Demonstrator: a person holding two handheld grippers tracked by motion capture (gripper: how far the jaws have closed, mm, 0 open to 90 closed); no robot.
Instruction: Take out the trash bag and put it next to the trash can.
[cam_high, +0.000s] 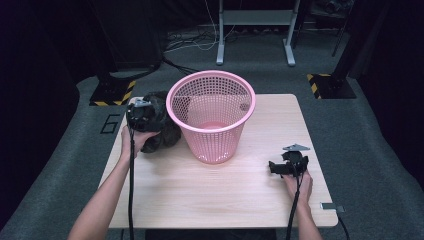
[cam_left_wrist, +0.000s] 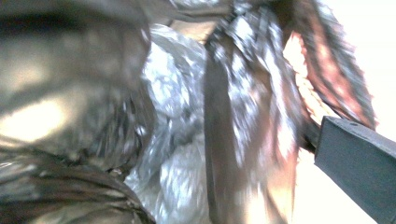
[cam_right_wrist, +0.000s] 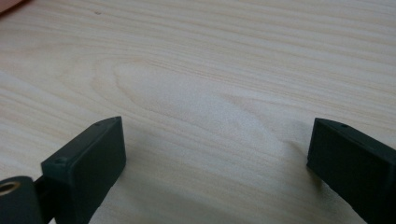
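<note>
A pink mesh basket (cam_high: 215, 140) stands upright in the middle of the wooden table (cam_high: 200, 195). A crumpled black plastic bag (cam_high: 165, 135) lies against its left side. My left gripper (cam_high: 145, 109) is pushed into the top of the bag. In the left gripper view the glossy bag (cam_left_wrist: 177, 116) crowds the frame, one finger (cam_left_wrist: 355, 168) stands far out at the right, and the other is hidden, so the jaws are open around the bag. My right gripper (cam_high: 274, 167) rests low over the table at the right, open with nothing but bare wood (cam_right_wrist: 215, 93) between its fingers.
The table's left edge runs close beside the bag. Beyond the table are grey carpet, a desk frame's legs (cam_high: 220, 50) with loose cables, and yellow-and-black striped base plates (cam_high: 112, 92) at the back left and right.
</note>
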